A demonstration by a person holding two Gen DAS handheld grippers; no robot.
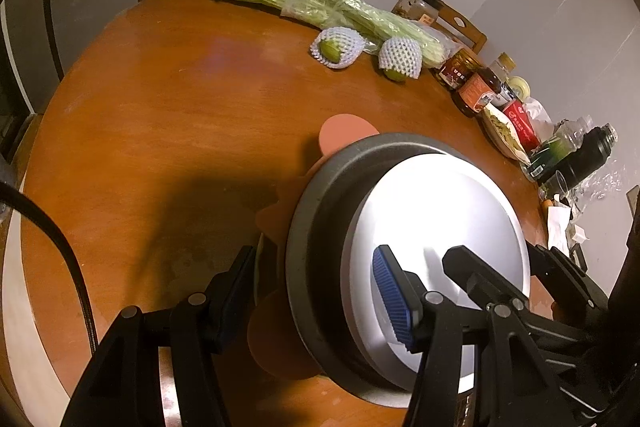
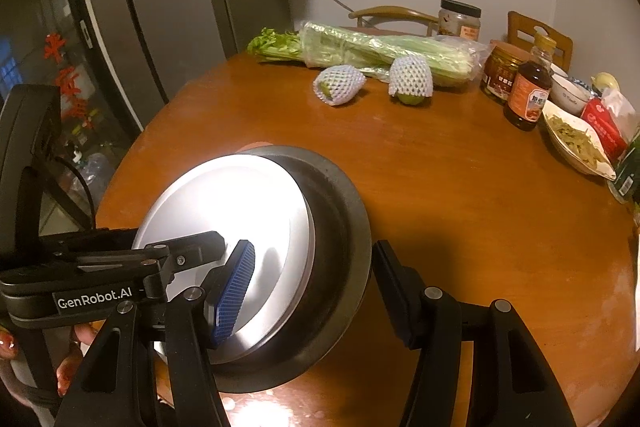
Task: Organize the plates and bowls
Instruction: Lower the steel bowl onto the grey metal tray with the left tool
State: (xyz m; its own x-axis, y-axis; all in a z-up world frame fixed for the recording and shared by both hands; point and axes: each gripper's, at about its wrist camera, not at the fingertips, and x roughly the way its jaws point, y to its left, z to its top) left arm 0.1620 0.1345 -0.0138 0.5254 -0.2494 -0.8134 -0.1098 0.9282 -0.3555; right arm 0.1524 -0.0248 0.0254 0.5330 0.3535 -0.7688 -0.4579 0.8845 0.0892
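My left gripper (image 1: 320, 291) spread around the dark bowl's (image 1: 316, 227) left rim, my right gripper (image 2: 316, 291) spread around its right rim, silver plate (image 2: 224, 227) tilted inside.

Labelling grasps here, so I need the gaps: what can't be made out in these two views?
- Left wrist: pink mat mostly hidden under the dark bowl.
- Both views: silver plate glare-washed; contact with either tool unclear.
- Right wrist: bottle label too small.

A shiny silver plate (image 1: 436, 227) sits tilted inside a dark bowl (image 1: 316, 223), near the worktop's (image 1: 160, 107) front edge.
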